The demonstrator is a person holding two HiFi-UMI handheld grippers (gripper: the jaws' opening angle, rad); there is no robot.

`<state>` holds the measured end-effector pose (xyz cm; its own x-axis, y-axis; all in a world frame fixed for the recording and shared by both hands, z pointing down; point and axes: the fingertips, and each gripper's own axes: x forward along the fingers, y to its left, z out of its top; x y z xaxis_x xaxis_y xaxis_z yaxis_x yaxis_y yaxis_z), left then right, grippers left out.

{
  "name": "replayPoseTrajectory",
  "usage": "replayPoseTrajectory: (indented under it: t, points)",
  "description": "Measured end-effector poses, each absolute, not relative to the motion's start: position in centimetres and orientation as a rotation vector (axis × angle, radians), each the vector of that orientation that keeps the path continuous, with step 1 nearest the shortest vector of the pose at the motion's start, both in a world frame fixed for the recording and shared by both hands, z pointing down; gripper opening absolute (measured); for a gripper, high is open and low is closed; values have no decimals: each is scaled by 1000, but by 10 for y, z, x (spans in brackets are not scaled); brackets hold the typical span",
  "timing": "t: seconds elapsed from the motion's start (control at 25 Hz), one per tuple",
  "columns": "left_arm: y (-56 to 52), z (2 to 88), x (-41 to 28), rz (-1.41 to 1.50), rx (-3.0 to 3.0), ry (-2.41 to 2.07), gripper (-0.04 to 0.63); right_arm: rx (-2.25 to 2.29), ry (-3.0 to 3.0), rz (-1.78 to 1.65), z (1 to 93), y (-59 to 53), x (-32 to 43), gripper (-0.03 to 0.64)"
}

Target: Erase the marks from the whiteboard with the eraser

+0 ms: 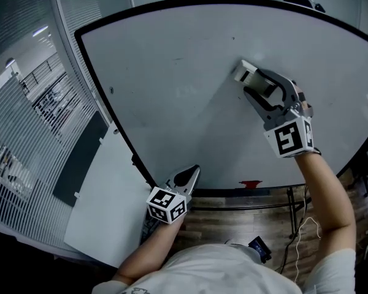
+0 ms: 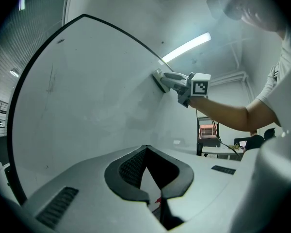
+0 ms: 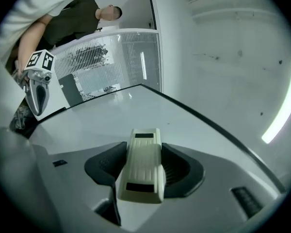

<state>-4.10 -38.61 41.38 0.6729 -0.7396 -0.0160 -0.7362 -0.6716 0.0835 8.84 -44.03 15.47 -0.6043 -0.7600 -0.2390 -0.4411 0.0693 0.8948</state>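
Note:
The big whiteboard (image 1: 184, 115) fills the head view; only faint grey smudges (image 1: 187, 91) show near its middle. A cream eraser (image 1: 243, 71) lies flat against the board's upper right part, with my right gripper (image 1: 250, 78) shut on it. In the right gripper view the eraser (image 3: 143, 166) sits between the dark pads (image 3: 184, 171). My left gripper (image 1: 192, 173) hangs at the board's bottom edge, shut and empty; its jaws meet at the tips (image 2: 146, 149). The left gripper view also shows the right gripper (image 2: 177, 84) pressing the eraser (image 2: 160, 80) on the board.
A small red object (image 1: 250, 183) lies on the board's bottom ledge. Glass walls with blinds (image 1: 24, 115) stand to the left, a white panel (image 1: 104, 207) below them. Stand legs, cables and a black device (image 1: 259, 247) are on the wooden floor. A second person (image 3: 82, 13) stands nearby.

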Motion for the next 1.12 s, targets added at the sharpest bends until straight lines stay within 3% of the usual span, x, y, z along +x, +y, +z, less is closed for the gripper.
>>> replayPoseTrajectory:
  t: [0.32,0.48,1.12]
  points:
    - [-391,413,-33,-85,2809,-1234,6,1441,-1970,-1640,41,-438,166,232]
    - [-392,414,-33,-94,2799,-1245,6,1510,-1981,-1638,30,-434,179,232]
    - [-393,421,-27,-79,2777,-1266,6,1048,-2166,-1413,285,-442,72,233]
